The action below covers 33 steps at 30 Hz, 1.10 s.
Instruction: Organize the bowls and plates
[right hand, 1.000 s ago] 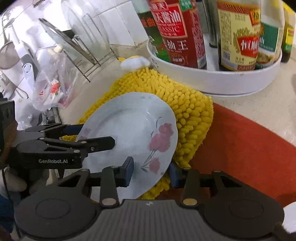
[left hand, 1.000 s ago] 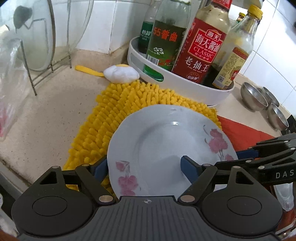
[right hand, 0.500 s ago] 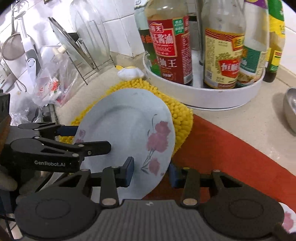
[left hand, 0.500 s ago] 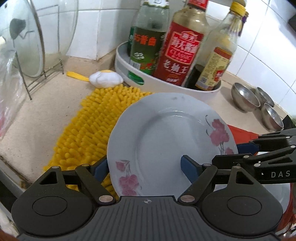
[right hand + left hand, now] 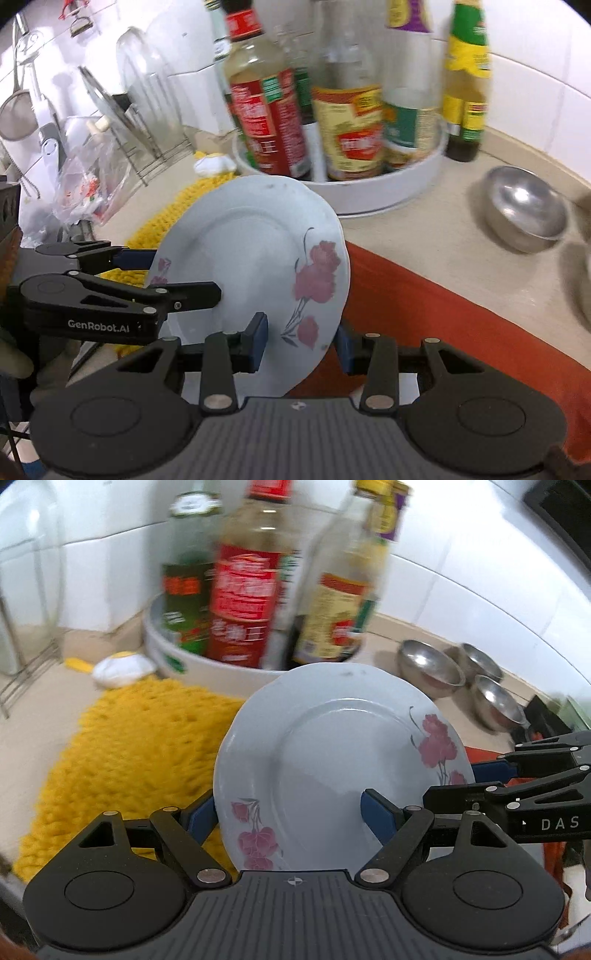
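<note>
A white plate (image 5: 332,775) with pink flowers is held tilted above the counter between both grippers. My left gripper (image 5: 288,808) straddles its near-left rim with wide jaws, one blue pad behind the edge and one on the face. My right gripper (image 5: 299,339) is shut on the plate (image 5: 251,258) at its right rim, beside the flower print. Each gripper shows in the other's view: the right gripper (image 5: 458,781) and the left gripper (image 5: 173,275). Three steel bowls (image 5: 430,668) stand on the counter at the far right, the nearest bowl (image 5: 524,210) upright.
A yellow shaggy mat (image 5: 129,757) and a red cloth (image 5: 424,302) lie under the plate. Behind stands a white round tray (image 5: 406,192) full of sauce bottles. A lid rack (image 5: 147,147) and a plastic bag (image 5: 85,184) are at the left.
Both grippers have lifted the plate off the yellow mat and carried it right, toward the red cloth and steel bowls. Neither grip has changed.
</note>
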Each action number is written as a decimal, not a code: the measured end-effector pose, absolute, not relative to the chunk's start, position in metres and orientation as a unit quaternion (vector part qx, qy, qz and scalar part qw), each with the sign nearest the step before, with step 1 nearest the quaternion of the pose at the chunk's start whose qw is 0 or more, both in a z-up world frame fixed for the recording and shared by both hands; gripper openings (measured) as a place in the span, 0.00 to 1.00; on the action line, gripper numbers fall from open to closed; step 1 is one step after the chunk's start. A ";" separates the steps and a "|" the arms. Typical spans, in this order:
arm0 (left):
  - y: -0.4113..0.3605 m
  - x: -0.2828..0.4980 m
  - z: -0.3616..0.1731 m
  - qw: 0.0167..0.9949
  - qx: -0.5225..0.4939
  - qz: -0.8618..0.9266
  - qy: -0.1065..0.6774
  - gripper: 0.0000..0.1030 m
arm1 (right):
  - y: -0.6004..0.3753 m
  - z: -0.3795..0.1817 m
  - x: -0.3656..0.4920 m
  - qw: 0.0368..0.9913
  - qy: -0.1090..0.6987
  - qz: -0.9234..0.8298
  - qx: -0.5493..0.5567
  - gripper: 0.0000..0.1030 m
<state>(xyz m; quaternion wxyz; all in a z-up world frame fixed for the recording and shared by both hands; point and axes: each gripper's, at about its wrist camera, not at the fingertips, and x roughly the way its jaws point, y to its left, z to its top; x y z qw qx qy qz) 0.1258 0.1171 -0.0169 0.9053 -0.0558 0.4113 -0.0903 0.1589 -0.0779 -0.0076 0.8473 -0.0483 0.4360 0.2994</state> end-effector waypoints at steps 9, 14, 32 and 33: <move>0.047 0.127 -0.025 0.888 -0.031 -0.159 0.430 0.83 | -0.150 -0.008 0.143 0.856 0.454 0.248 -0.024 0.35; 0.018 0.127 -0.035 0.875 -0.020 -0.188 0.446 0.83 | -0.183 -0.017 0.131 0.854 0.470 0.222 -0.007 0.35; -0.028 0.123 -0.037 0.867 0.003 -0.224 0.445 0.81 | -0.241 -0.028 0.116 0.857 0.488 0.169 -0.006 0.36; -0.028 0.124 -0.035 0.869 0.003 -0.223 0.441 0.81 | -0.243 -0.027 0.117 0.859 0.484 0.168 -0.008 0.36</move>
